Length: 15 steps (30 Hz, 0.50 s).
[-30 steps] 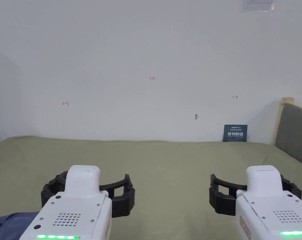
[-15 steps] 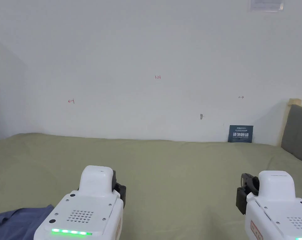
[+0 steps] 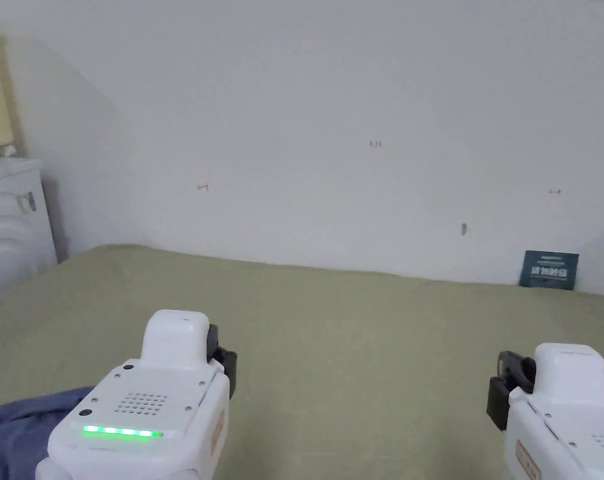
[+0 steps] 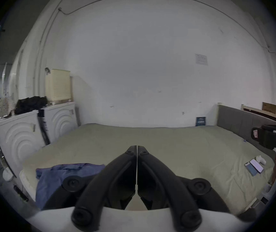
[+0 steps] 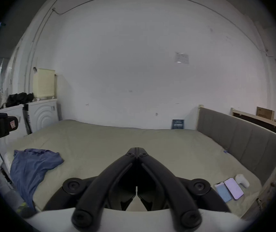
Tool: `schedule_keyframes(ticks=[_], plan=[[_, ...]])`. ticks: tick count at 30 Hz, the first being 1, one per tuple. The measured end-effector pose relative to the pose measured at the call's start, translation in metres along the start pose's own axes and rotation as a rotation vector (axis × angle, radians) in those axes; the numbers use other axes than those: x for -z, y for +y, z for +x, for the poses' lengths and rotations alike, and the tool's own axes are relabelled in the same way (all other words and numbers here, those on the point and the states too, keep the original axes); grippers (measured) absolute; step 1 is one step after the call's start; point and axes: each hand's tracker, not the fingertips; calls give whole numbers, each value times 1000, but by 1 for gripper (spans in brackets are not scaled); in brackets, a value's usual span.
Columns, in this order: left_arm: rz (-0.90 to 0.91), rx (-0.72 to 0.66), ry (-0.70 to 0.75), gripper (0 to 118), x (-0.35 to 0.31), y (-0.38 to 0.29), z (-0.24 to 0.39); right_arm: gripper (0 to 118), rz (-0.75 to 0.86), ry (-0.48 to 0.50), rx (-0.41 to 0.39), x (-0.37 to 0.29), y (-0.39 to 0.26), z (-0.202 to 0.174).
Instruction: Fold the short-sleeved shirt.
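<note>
1. The left claw (image 4: 136,152), white-bodied with black jaws, has its jaws pressed together tip to tip with nothing between them; it hangs above the olive-green bed sheet (image 3: 356,337), touching nothing.
2. The right claw (image 5: 136,149) is likewise closed on empty air, jaws meeting at the tips, held over the near right part of the bed.
3. The crumpled blue short-sleeved shirt (image 5: 32,165) lies unfolded at the near left corner of the bed, left of the left claw and apart from both; part of it droops over the bed's near left edge.
4. Two flat smartphones (image 5: 229,191) and a small white controller-shaped object (image 5: 242,180) lie together at the near right edge, beside the grey padded headboard (image 5: 241,135).
5. The middle and far stretch of the sheet up to the white wall (image 3: 331,125) is open.
6. White cabinets with curved ridges (image 4: 25,135) stand just left of the bed.
</note>
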Motion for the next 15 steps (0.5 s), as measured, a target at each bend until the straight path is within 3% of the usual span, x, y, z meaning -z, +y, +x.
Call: schedule_keyframes(ticks=[8, 15], plan=[[-6, -42, 310, 2, -44, -1, -114, 0, 2, 318, 11, 30, 2, -121], [-22, -76, 492, 2, -83, -12, -183, 0, -3, 501, -24, 34, -4, -203]])
